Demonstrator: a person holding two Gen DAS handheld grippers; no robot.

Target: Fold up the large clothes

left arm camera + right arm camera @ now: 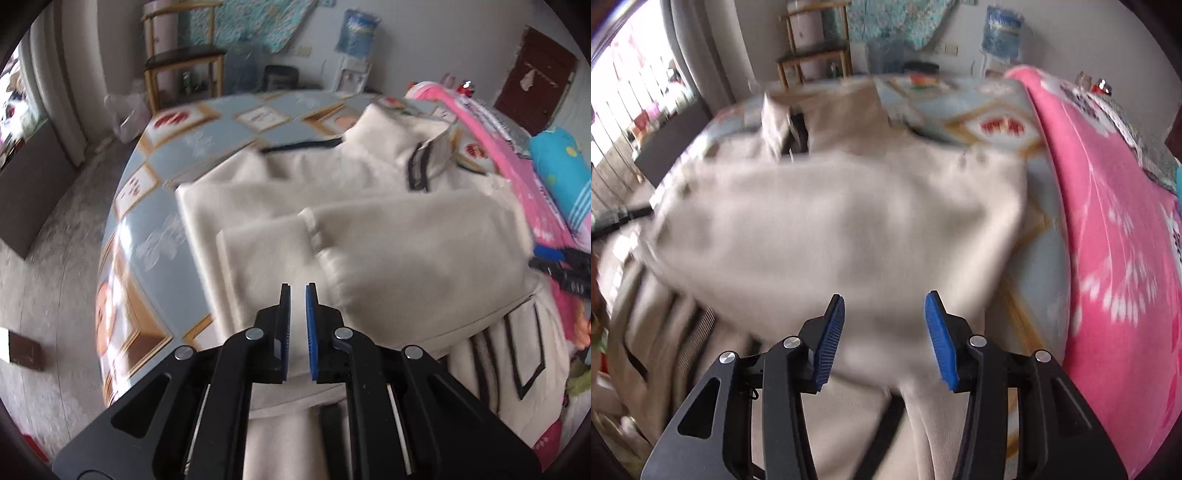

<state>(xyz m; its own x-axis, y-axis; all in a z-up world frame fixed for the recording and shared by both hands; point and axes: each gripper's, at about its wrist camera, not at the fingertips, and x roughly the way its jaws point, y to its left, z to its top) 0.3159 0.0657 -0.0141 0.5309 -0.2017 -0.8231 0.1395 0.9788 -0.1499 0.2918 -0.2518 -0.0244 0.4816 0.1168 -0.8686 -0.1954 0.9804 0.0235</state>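
Observation:
A large cream jacket [406, 240] lies on the table [155, 229], its dark-zipped collar [421, 162] at the far end. One sleeve with its cuff [266, 243] lies folded across the body. My left gripper [297, 286] hovers over the near part of the jacket; only a slim gap shows between its blue pads, and nothing is in it. In the right wrist view the jacket [831, 229] is blurred. My right gripper [886, 295] stands open above the jacket's near right side, holding nothing. The right gripper's black frame [565, 269] pokes in at the left view's right edge.
The table's patterned blue cover [1027, 273] shows bare to the right of the jacket. A pink blanket [1108, 221] lies along the table's right side, with a blue pillow [561, 173] beyond. A wooden shelf [184, 62] and a water dispenser [354, 48] stand by the far wall.

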